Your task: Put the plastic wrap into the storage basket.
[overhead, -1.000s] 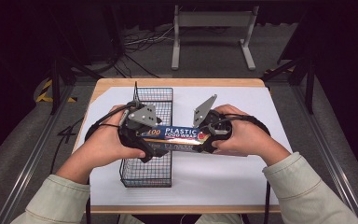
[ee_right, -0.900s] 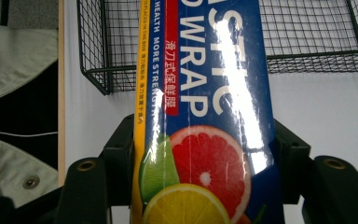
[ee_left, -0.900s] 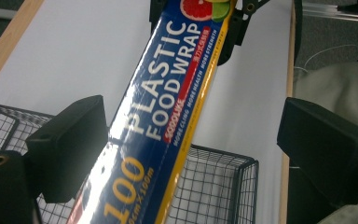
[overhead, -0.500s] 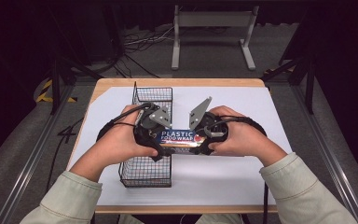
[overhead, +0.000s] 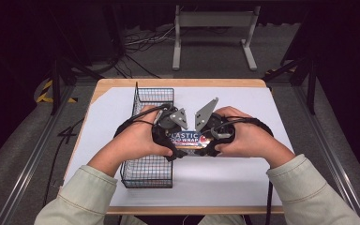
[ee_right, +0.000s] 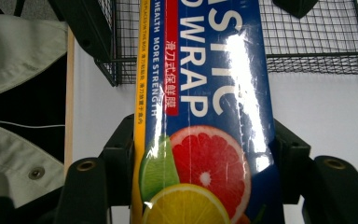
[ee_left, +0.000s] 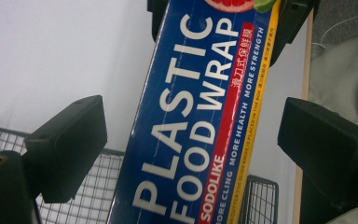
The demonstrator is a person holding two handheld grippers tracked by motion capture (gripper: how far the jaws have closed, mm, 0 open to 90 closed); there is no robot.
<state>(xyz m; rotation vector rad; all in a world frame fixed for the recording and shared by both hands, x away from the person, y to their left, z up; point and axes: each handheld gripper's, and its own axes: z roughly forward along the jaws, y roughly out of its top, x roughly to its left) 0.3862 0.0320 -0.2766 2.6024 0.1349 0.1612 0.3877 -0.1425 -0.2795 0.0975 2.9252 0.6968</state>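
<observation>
One long blue cardboard box of plastic food wrap (overhead: 190,138); one black wire-mesh basket (overhead: 146,172); two black handheld grippers, left (overhead: 177,151) and right (overhead: 201,149); one white-topped wooden counter (overhead: 243,178).

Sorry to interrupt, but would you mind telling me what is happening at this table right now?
A person holds a handheld gripper in each hand over a white-covered table. The right gripper is shut on one end of a blue plastic food wrap box, by the printed citrus fruit. The left gripper straddles the box with its jaws open, clear of both sides. The box is held level, with its left end over a black wire basket.
</observation>
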